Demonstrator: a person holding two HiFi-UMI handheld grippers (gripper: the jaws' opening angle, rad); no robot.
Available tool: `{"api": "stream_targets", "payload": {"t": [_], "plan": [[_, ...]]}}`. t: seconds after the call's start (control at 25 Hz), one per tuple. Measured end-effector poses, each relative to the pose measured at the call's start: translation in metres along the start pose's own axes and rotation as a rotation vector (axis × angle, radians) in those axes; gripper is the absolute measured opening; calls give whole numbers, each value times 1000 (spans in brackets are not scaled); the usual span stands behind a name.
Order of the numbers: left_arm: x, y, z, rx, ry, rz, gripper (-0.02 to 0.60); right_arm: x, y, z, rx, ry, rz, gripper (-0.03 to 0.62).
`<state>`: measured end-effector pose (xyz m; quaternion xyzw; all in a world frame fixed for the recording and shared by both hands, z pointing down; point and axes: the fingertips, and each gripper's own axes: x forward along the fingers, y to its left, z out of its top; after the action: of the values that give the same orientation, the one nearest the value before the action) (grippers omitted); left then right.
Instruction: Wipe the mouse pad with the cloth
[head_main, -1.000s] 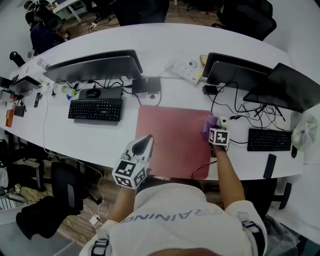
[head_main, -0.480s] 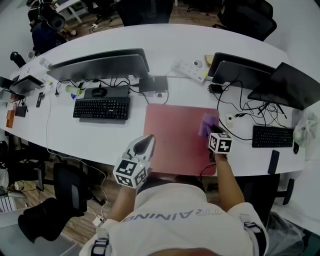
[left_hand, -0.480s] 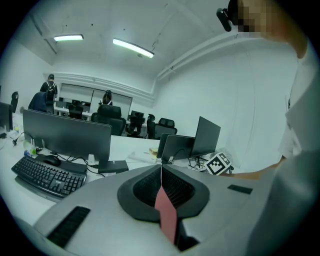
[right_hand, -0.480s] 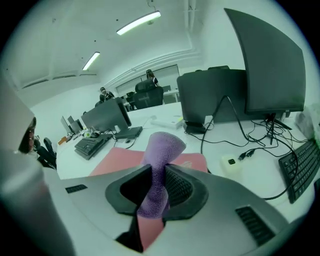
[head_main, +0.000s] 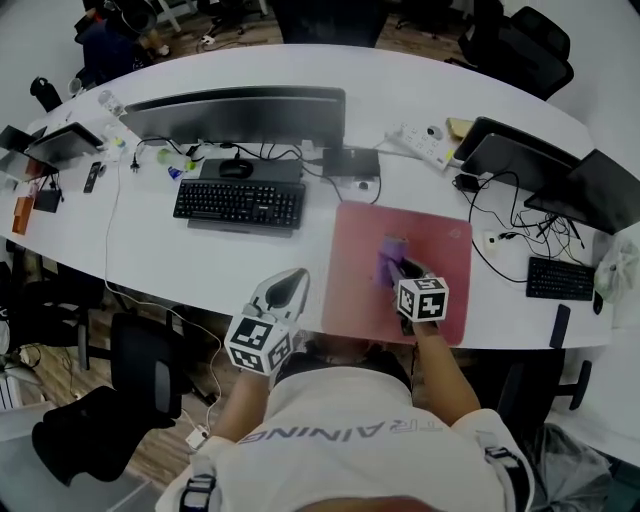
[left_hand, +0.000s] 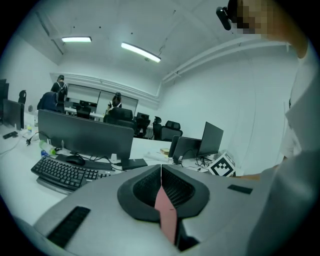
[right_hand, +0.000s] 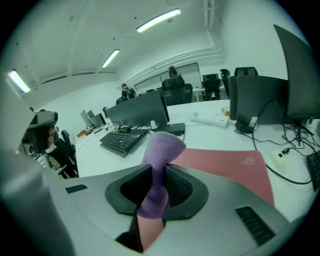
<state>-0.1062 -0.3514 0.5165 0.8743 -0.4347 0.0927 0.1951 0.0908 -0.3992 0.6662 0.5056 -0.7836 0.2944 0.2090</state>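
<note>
Duly logged right tool (right_hand: 156, 192) as clamped on purple cloth (right_hand: 161, 150), which stuck out ahead over pink mouse pad (right_hand: 225, 165) beneath. Logged left tool (left_hand: 161, 187) as closed, empty, near desk (head_main: 200, 260) edge. Judged risks: slippage of thinly pinched cloth; sliding of unpinned pad.

Left gripper (head_main: 290, 285) closed, empty; right gripper (head_main: 401, 270) pinching cloth (right_hand: 162, 150).

Legible marks, as I read them from my station.

Shirt (head_main: 345, 425) — a line of capitals across the white cloth. I make out "AINING"; the letters before it are too blurred to read.

Mouse pad (right_hand: 220, 162) — a small pale emblem (right_hand: 248, 160) near a far corner, its detail too small to read.

Left gripper (head_main: 289, 285) and right gripper (head_main: 400, 270) — black-and-white square markers on each cube.
</note>
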Motion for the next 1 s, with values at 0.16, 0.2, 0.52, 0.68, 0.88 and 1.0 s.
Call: {"api": "stream_targets", "payload": {"t": [0.16, 0.2, 0.52, 0.68, 0.88, 1.0], "plan": [[-31, 32, -7, -4, 0, 17, 32, 27, 55, -10, -31, 25, 43, 93], [-38, 39, -8, -5, 0, 22, 32, 33, 67, -12, -37, 31, 52, 92], [-74, 81, -17, -14, 2, 54, 32, 81, 135, -44, -94, 114, 111, 92], [-77, 83, -18, -12, 10, 48, 32, 103, 132, -67, -107, 175, 82, 92], [-71, 79, -16, -8, 11, 45, 32, 107, 110, -84, -42, 215, 37, 93], [-63, 71, -10, -4, 7, 44, 32, 101, 94, -91, -38, 228, 26, 92]]}}
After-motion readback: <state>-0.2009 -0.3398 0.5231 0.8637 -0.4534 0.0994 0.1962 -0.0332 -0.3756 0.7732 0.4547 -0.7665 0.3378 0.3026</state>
